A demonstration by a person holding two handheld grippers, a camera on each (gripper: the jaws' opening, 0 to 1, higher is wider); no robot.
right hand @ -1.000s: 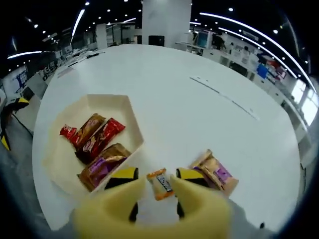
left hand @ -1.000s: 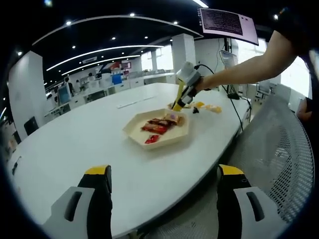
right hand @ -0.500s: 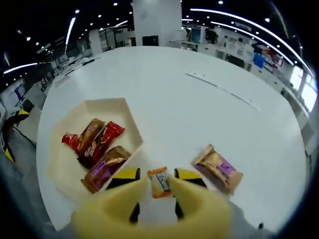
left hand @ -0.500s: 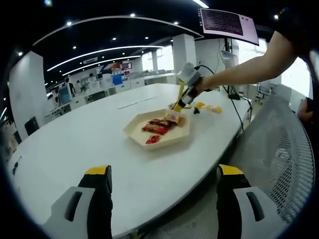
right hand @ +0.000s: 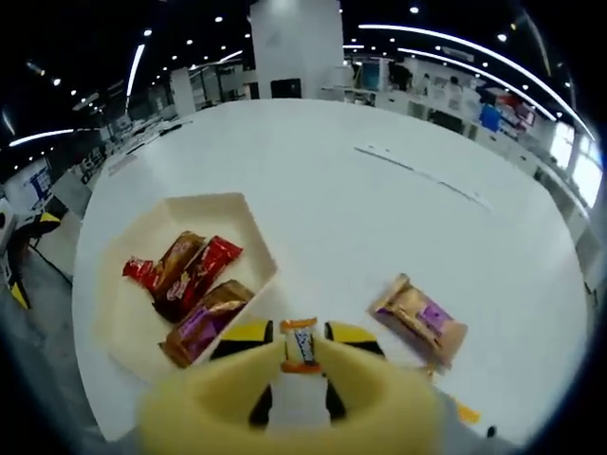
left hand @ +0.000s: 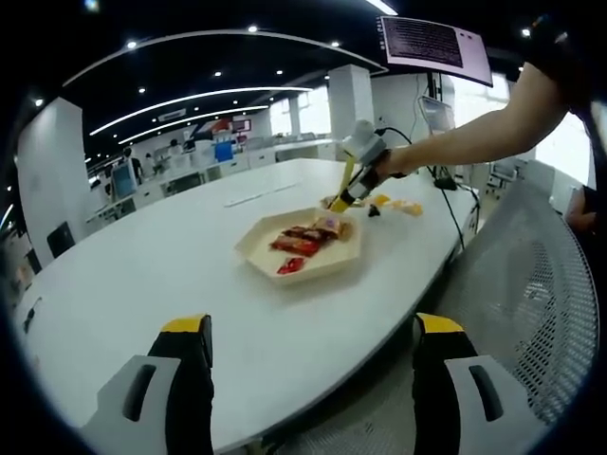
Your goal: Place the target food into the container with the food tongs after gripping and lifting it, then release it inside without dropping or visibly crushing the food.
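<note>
Right gripper (right hand: 301,349) squeezes yellow food tongs (right hand: 285,398), tips closed on small orange-ended snack packet (right hand: 301,343), held above white table (right hand: 379,218) just beside cream tray (right hand: 123,313). Tray already holds wrapped bars (right hand: 194,275). Purple packet (right hand: 418,318) lies apart on table. Left gripper (left hand: 313,379) idle, jaws apart. Risk, as judged: thin pinch on slick wrapper could slip mid-carry; squeezing harder could crumple it.

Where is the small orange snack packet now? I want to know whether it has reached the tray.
In the right gripper view, the orange snack packet sits pinched between the yellow tongs, bottom centre, just right of the tray, not inside.
</note>
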